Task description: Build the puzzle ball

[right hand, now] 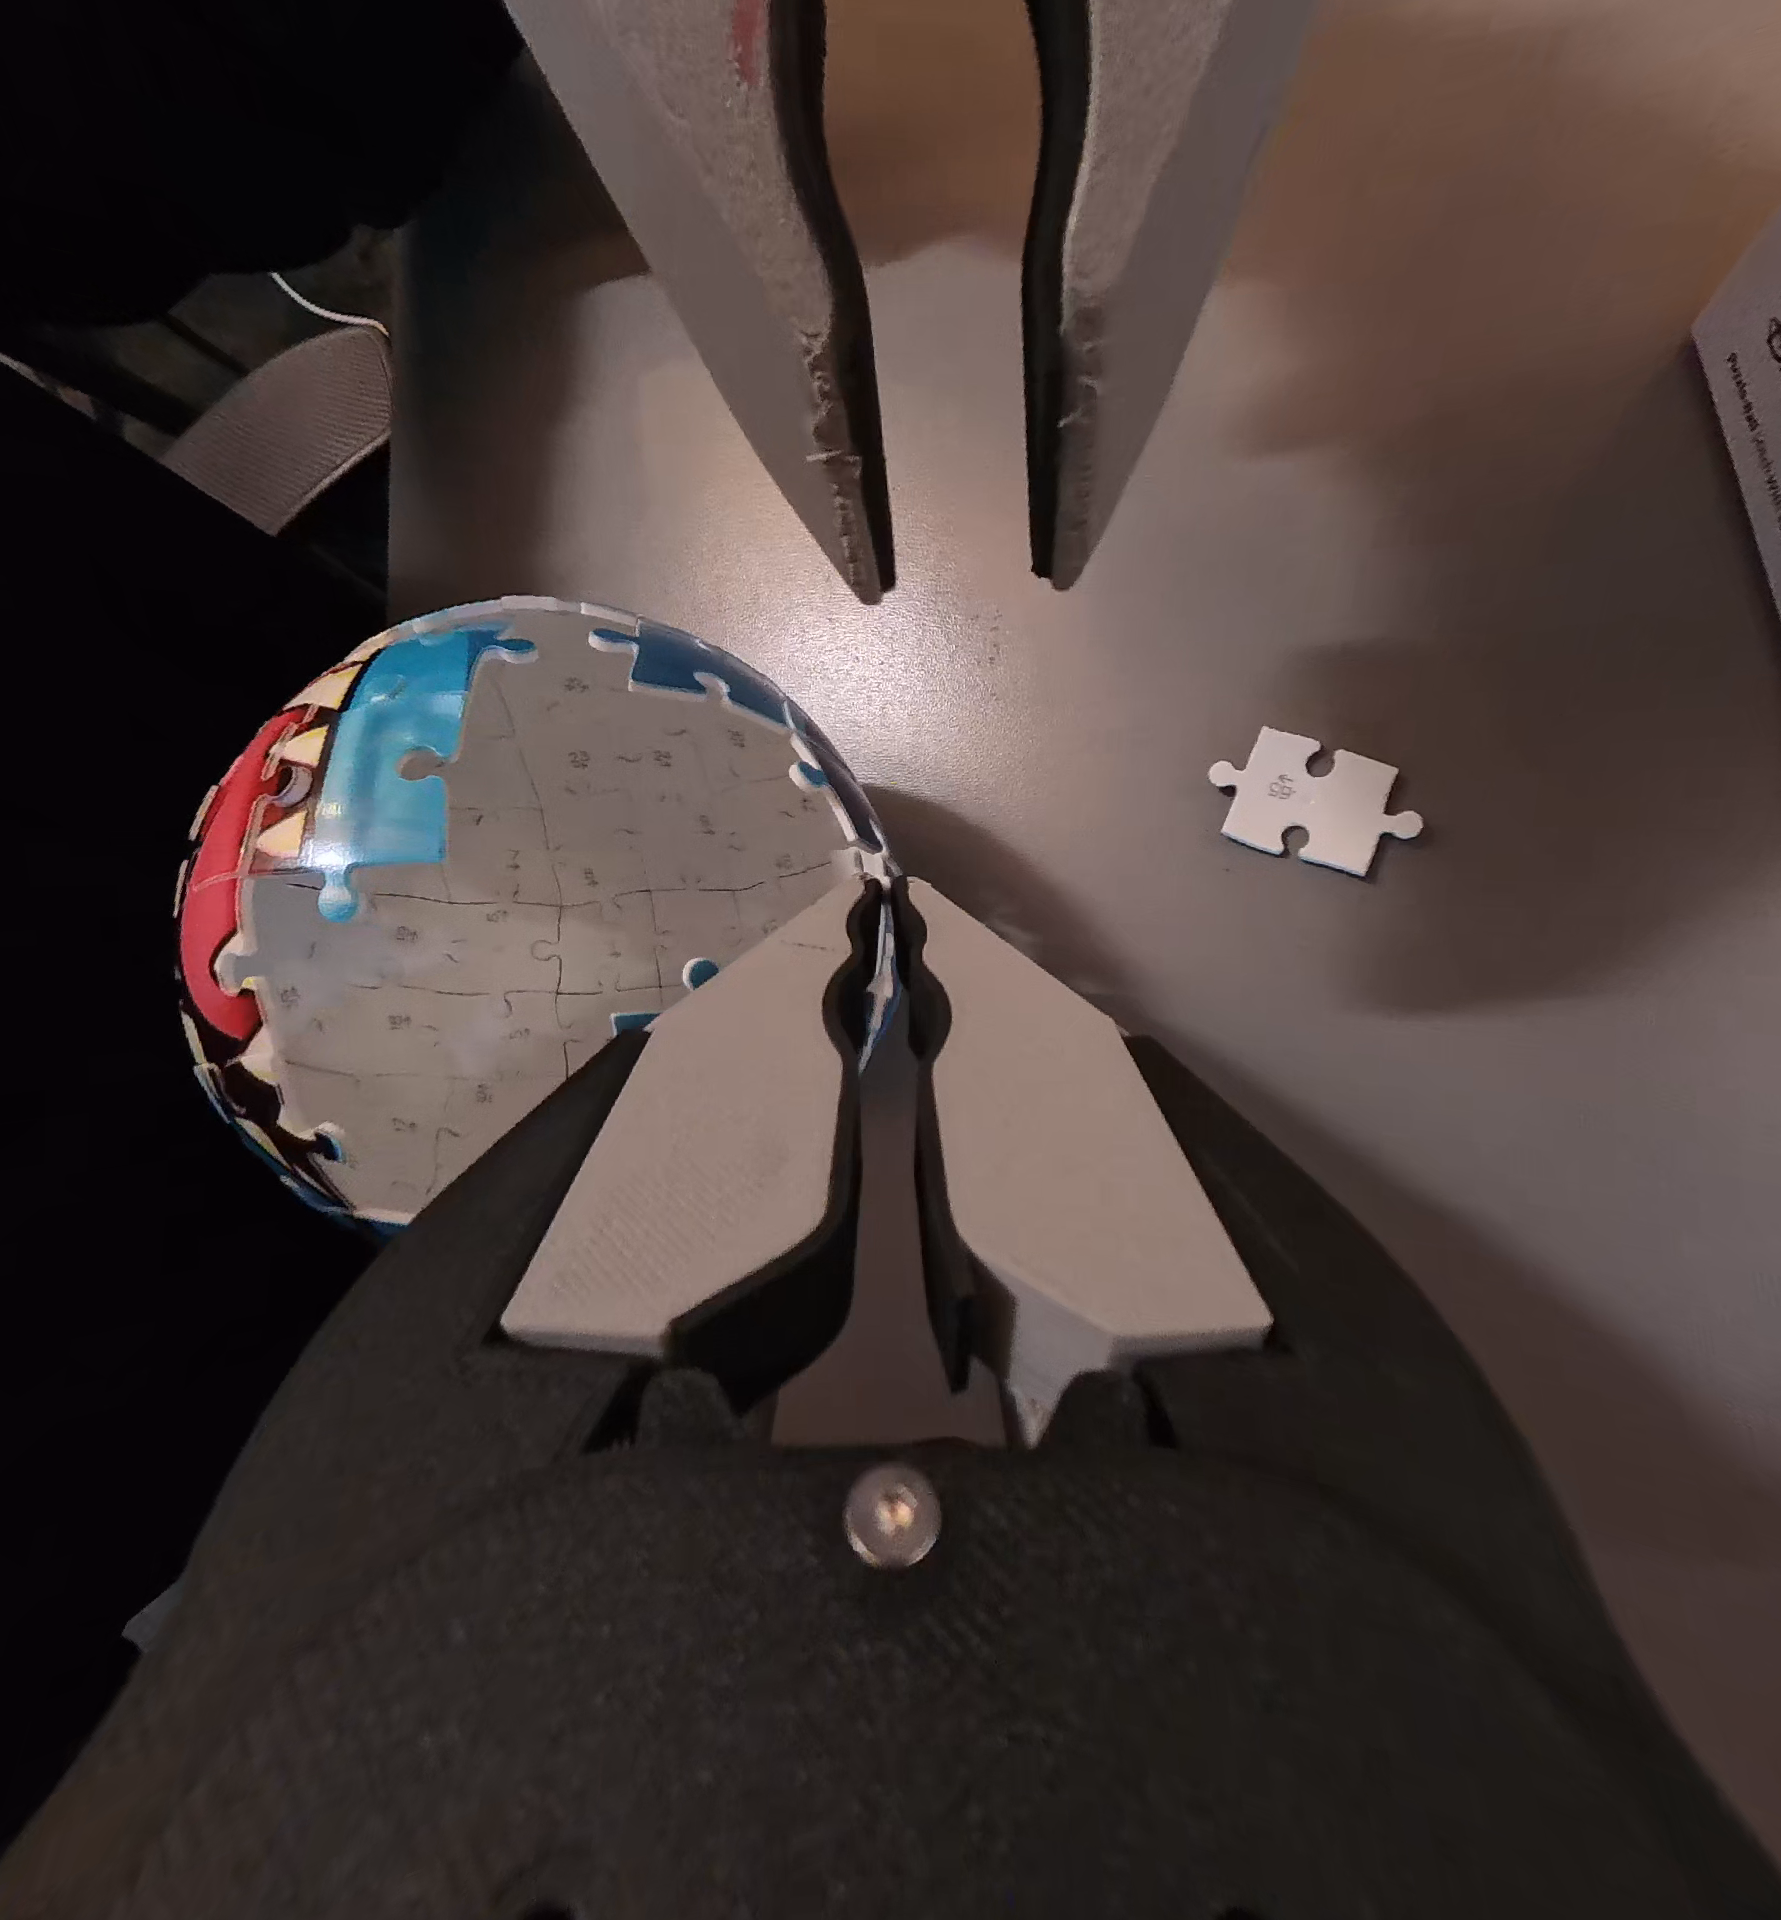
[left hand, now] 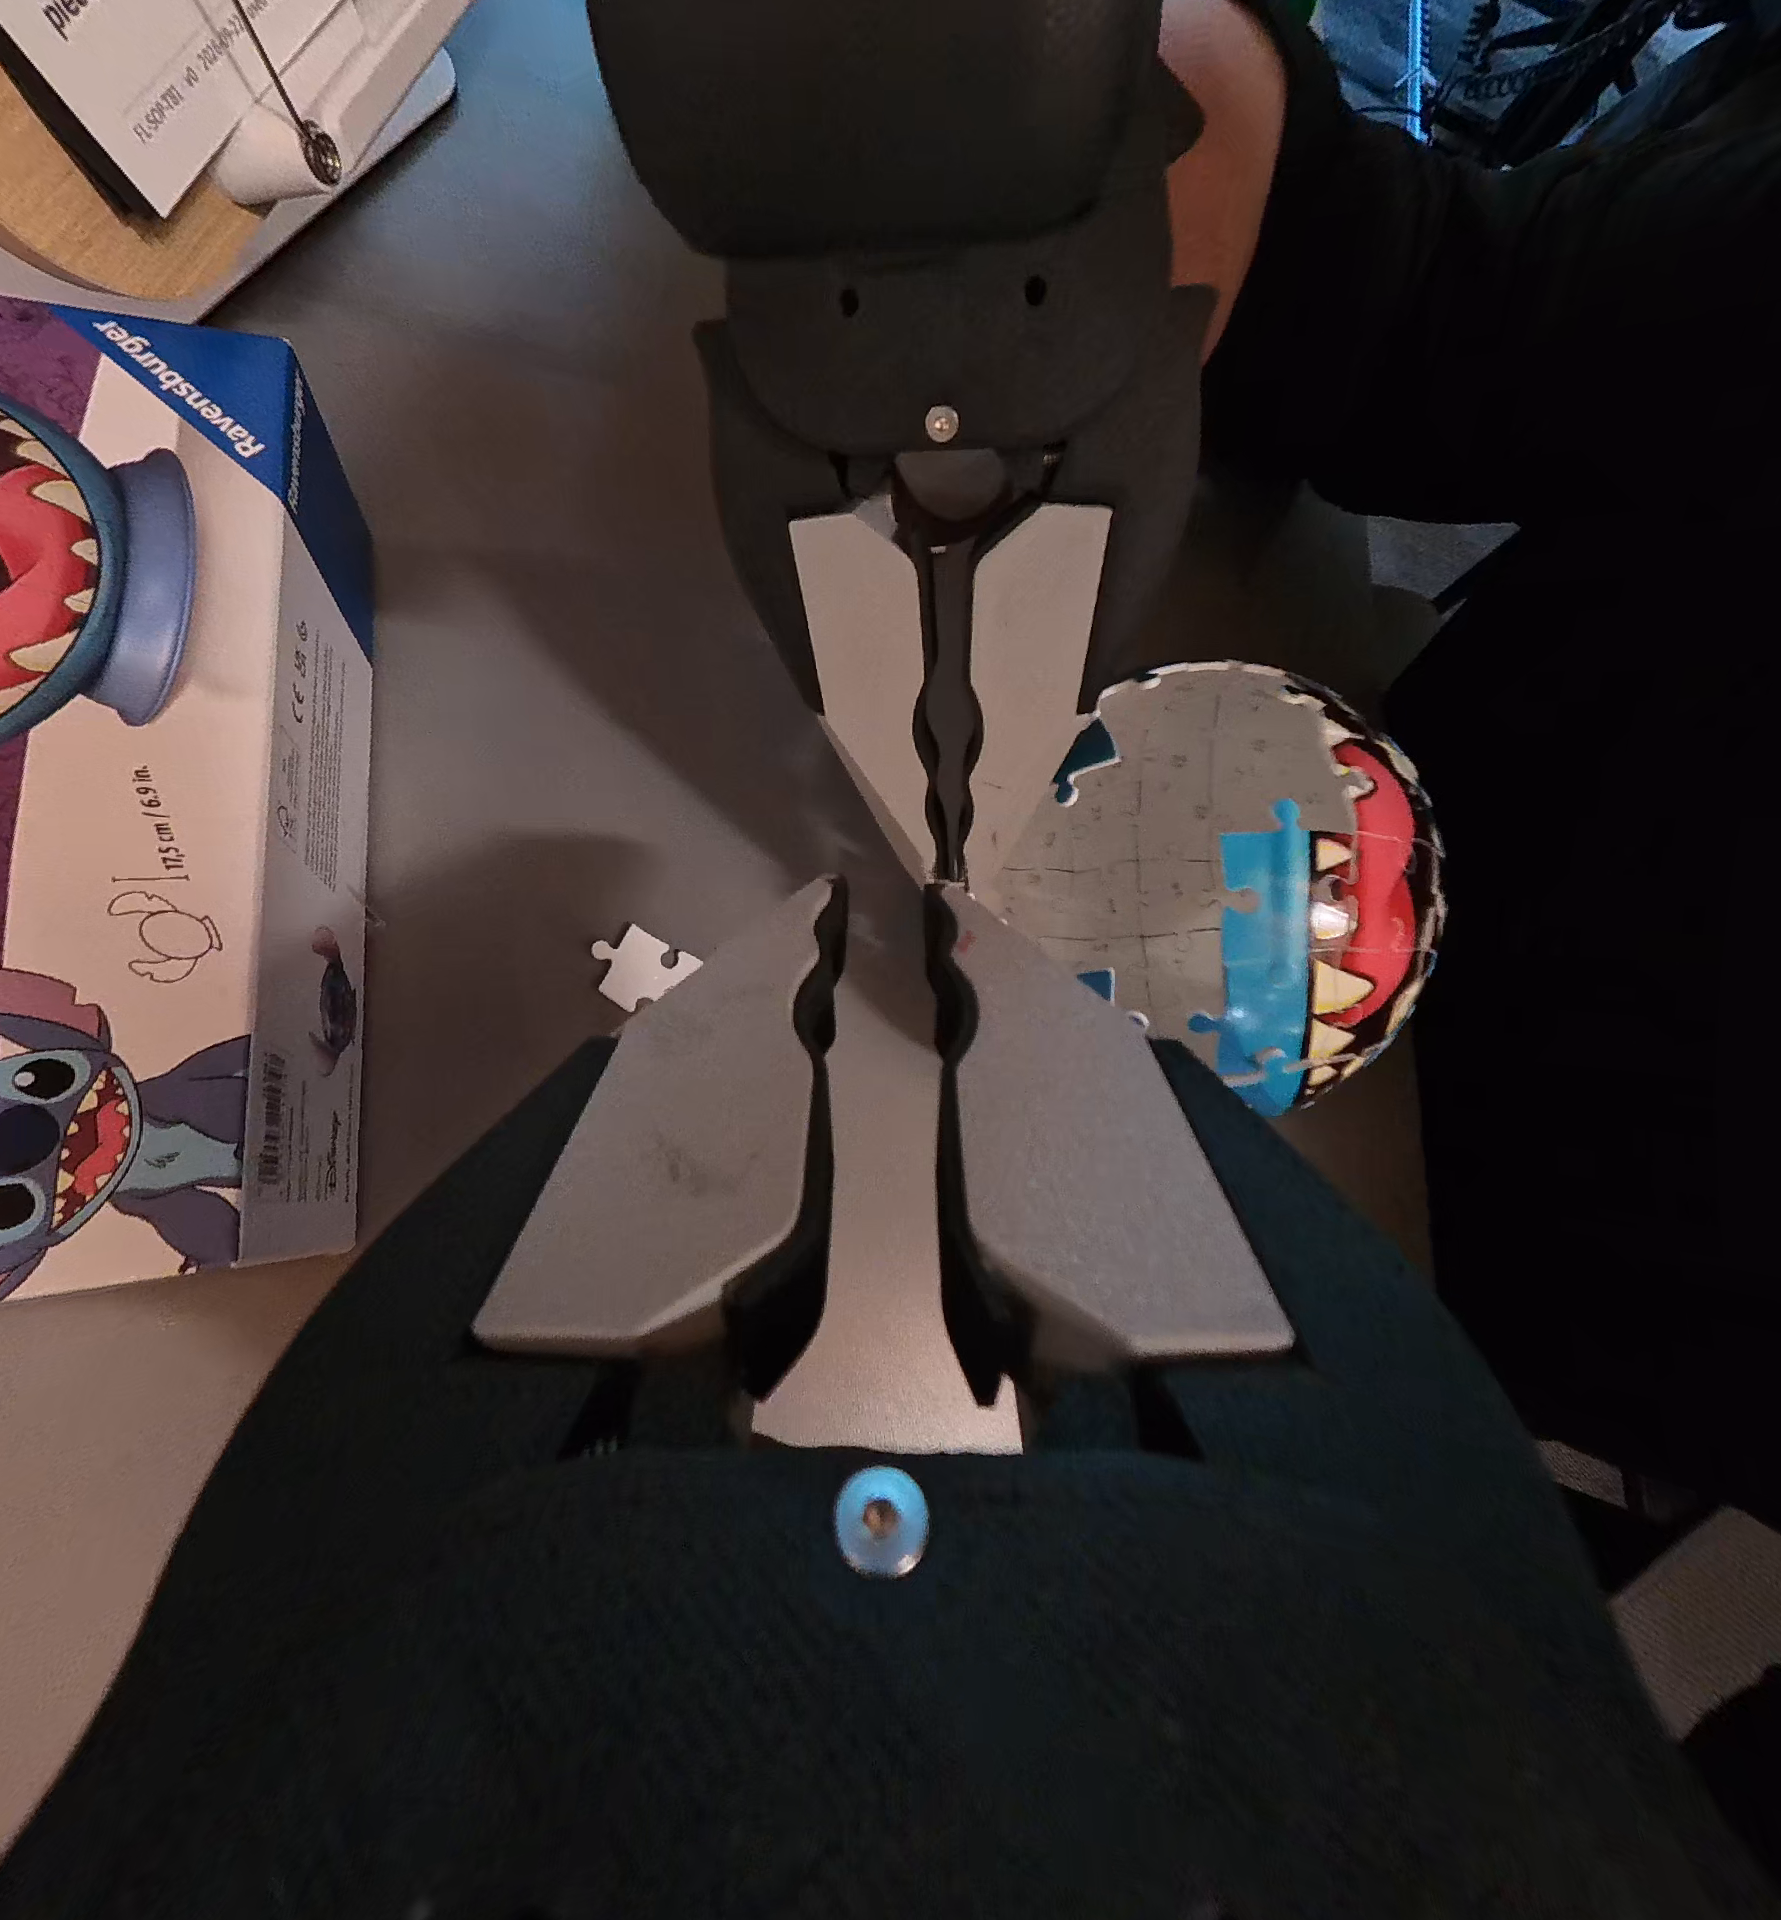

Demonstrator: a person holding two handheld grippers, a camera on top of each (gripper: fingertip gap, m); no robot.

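Note:
The partly built puzzle ball (right hand: 512, 894) is an open shell with a grey inside and a blue, red and toothed outside. It sits at the table's edge and also shows in the left wrist view (left hand: 1177, 852). My right gripper (right hand: 891, 883) is shut on the ball's rim; in the left wrist view it (left hand: 946, 868) comes in from above. My left gripper (left hand: 884, 888) is open and empty, tip to tip with the right one, just beside the ball. It also shows in the right wrist view (right hand: 959, 587). A loose puzzle piece (right hand: 1312, 805) lies grey side up on the table (right hand: 1177, 1039), left of the left gripper (left hand: 647, 961).
The puzzle's box (left hand: 190, 779) lies on the table to the left, its corner also in the right wrist view (right hand: 1779, 416). A round wooden board with papers (left hand: 86, 239) is at the far left. A person's dark sleeve (left hand: 1592, 520) fills the right side, beyond the table edge. Across from one pair of fingers to the other is roughly 7 cm. The loose puzzle piece (right hand: 1312, 805) sits 9 cm or so from the ends of my right fingers.

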